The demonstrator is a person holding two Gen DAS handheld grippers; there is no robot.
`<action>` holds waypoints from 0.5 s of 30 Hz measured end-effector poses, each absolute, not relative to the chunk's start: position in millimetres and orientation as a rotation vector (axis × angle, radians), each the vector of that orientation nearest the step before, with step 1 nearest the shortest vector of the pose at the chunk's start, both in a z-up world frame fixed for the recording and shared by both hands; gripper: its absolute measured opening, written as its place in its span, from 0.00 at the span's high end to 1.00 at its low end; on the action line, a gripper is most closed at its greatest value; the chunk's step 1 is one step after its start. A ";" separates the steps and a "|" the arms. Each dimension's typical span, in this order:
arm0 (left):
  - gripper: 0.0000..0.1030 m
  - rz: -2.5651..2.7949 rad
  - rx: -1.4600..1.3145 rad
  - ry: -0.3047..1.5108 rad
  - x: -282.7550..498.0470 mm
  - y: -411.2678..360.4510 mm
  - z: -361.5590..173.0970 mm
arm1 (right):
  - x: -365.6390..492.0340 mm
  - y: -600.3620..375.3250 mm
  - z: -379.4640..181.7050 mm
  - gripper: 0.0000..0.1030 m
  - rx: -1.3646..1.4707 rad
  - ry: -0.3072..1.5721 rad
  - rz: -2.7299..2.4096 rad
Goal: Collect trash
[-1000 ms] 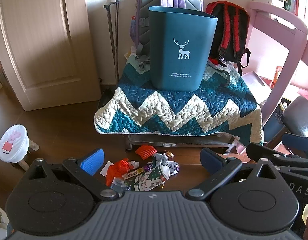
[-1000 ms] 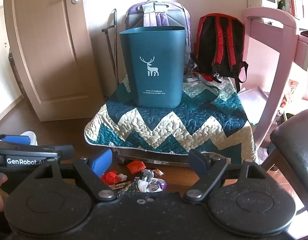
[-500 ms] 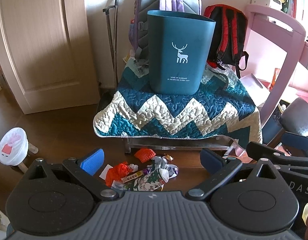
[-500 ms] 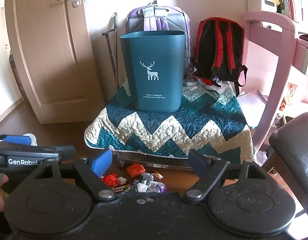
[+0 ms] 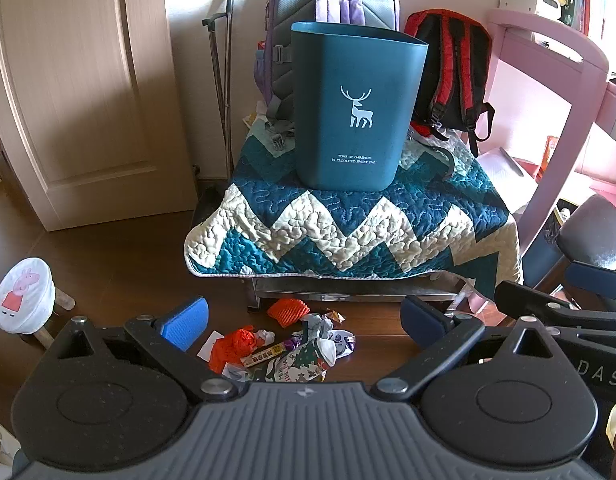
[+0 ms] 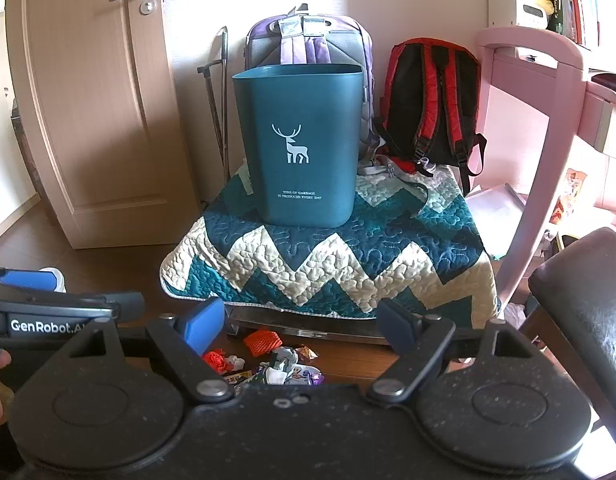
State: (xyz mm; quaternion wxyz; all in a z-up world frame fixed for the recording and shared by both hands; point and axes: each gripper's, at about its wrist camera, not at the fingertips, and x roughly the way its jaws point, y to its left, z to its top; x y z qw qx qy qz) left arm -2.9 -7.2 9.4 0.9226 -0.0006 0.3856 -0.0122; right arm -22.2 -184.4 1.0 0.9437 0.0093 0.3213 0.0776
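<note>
A pile of trash [image 5: 283, 344] lies on the brown floor: orange crumpled pieces, printed wrappers and a white scrap, in front of a low quilt-covered stand. In the right wrist view the same trash pile [image 6: 267, 360] shows just past the gripper body. A teal bin [image 5: 354, 108] with a white deer stands upright on the quilt [image 5: 348, 224]; the teal bin [image 6: 299, 144] is centred in the right wrist view too. My left gripper [image 5: 303, 320] is open above the pile, holding nothing. My right gripper [image 6: 299, 326] is open and holds nothing either.
A purple backpack [image 5: 334, 4] and a red-black backpack [image 5: 452, 76] lean on the wall behind the bin. A door [image 5: 67, 80] is at left, a pink desk frame [image 5: 556, 120] and a dark chair seat [image 6: 580, 304] at right. A small white stool [image 5: 23, 296] stands at left.
Both grippers have risen and drawn back a little, so the bin and quilt sit lower and the trash pile looks smaller. Both stay open.
</note>
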 end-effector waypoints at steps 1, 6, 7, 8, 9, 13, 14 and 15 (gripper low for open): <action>0.00 -0.025 -0.001 0.791 -4.0 -6.7 9.4 | -22.1 -184.1 1.0 0.19 0.018 0.655 0.158; 0.00 -0.026 0.002 0.789 -4.1 -6.9 9.1 | -21.4 -183.9 1.4 0.19 0.020 0.656 0.157; 0.00 -0.026 0.001 0.790 -4.2 -6.2 9.2 | -21.5 -183.8 1.5 0.19 0.020 0.656 0.157; 0.00 -0.025 0.000 0.790 -4.2 -6.3 9.2 | -21.7 -183.6 1.5 0.19 0.019 0.655 0.156; 0.00 -0.025 0.000 0.790 -3.8 -7.2 9.2 | -21.6 -183.6 1.5 0.19 0.018 0.655 0.156; 0.00 -0.026 0.001 0.790 -3.8 -5.6 9.4 | -21.3 -183.6 1.7 0.19 0.018 0.654 0.156; 0.00 -0.026 0.001 0.790 -3.5 -6.0 9.2 | -21.3 -183.8 1.7 0.19 0.018 0.654 0.157; 0.00 -0.026 0.000 0.791 -3.9 -5.3 9.4 | -21.2 -183.9 1.7 0.19 0.019 0.655 0.157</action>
